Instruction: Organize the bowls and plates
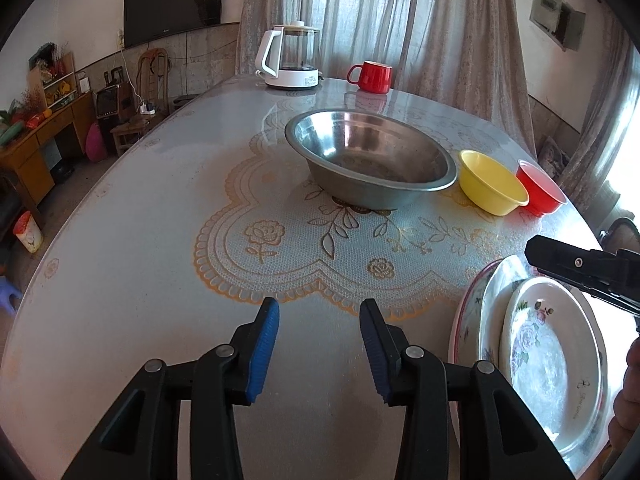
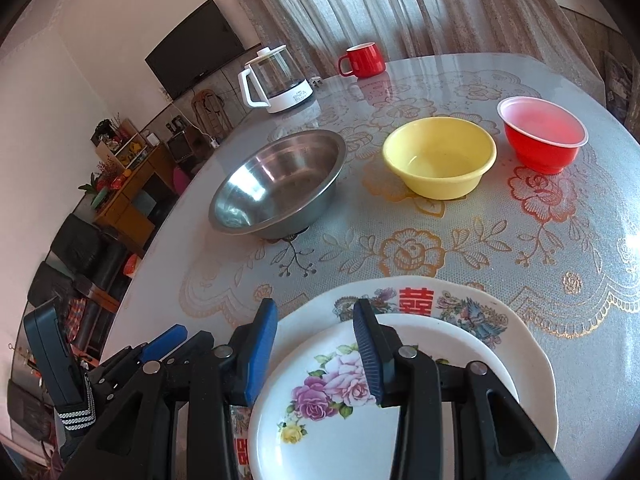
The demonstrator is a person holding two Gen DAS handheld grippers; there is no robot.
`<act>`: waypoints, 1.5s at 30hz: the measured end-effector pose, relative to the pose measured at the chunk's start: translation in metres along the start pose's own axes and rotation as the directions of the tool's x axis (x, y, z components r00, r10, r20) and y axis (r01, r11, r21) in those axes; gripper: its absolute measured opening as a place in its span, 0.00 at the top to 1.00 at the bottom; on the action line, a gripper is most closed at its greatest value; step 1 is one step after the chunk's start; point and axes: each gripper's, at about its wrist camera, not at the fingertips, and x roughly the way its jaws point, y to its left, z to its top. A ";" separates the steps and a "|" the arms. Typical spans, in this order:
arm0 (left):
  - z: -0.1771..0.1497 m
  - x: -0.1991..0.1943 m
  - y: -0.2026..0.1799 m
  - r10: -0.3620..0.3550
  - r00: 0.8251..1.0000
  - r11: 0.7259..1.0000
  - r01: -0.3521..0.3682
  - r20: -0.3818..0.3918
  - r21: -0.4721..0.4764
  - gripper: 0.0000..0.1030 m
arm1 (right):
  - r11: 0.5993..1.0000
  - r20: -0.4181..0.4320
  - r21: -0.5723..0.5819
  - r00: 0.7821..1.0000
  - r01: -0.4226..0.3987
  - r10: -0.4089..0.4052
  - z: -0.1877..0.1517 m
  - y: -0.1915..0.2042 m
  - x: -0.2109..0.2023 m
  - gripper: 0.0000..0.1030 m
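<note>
Both tongs gape empty: the right gripper (image 2: 316,344) hangs over the stacked plates' near-left rim (image 2: 496,322), the left gripper (image 1: 319,346) just left of it.

From my feed the colours pop: steel-grey bowl (image 2: 276,184), yellow bowl (image 2: 440,158), red bowl (image 2: 542,136), red mug (image 2: 362,60). Small plate (image 2: 320,412) is white with purple-pink roses — the bigger plate (image 2: 472,304) has red characters. The counter (image 2: 540,248) has gold lace flowers.
</note>
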 end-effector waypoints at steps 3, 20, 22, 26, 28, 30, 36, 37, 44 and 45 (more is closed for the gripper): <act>0.014 0.001 0.003 0.009 1.000 1.000 -0.009 0.023 0.002 0.59 | 1.000 -0.006 -0.003 1.000 -0.008 0.008 0.011 0.005 0.008 0.62; 0.099 0.047 0.047 -0.045 0.997 0.990 0.053 0.067 -0.130 0.53 | 0.995 -0.025 0.089 0.999 0.040 -0.038 0.077 0.000 0.068 0.66; 0.105 0.055 0.050 -0.053 0.996 0.989 0.062 0.068 -0.137 0.53 | 0.993 -0.030 0.107 0.998 0.050 -0.047 0.082 -0.004 0.076 0.67; 0.112 0.071 0.050 -0.066 0.997 0.987 0.072 0.043 -0.146 0.53 | 0.988 -0.036 0.138 0.997 0.068 -0.063 0.090 -0.011 0.089 0.71; 0.114 0.077 0.049 -0.094 0.995 0.984 0.098 0.029 -0.152 0.54 | 0.988 -0.045 0.136 0.997 0.074 -0.069 0.092 -0.013 0.095 0.76; 0.115 0.082 0.047 -0.112 0.993 0.982 0.114 0.024 -0.152 0.58 | 0.989 -0.046 0.128 0.997 0.072 -0.066 0.093 -0.012 0.098 0.79; 0.112 0.086 0.035 -0.113 0.993 0.988 0.115 0.020 -0.106 0.82 | 0.991 -0.043 0.094 0.995 0.094 -0.090 0.095 -0.008 0.101 0.84; 0.110 0.084 0.035 -0.111 0.994 0.989 0.113 0.024 -0.101 0.82 | 0.991 -0.044 0.094 0.995 0.090 -0.086 0.095 -0.008 0.101 0.84; 0.096 0.070 0.040 -0.097 0.995 0.989 0.100 0.037 -0.109 0.81 | 0.994 -0.049 0.070 0.995 0.089 -0.086 0.090 -0.003 0.099 0.84; 0.094 0.068 0.041 -0.095 0.995 0.989 0.099 0.037 -0.113 0.81 | 0.994 -0.050 0.064 0.995 0.089 -0.086 0.089 -0.002 0.098 0.84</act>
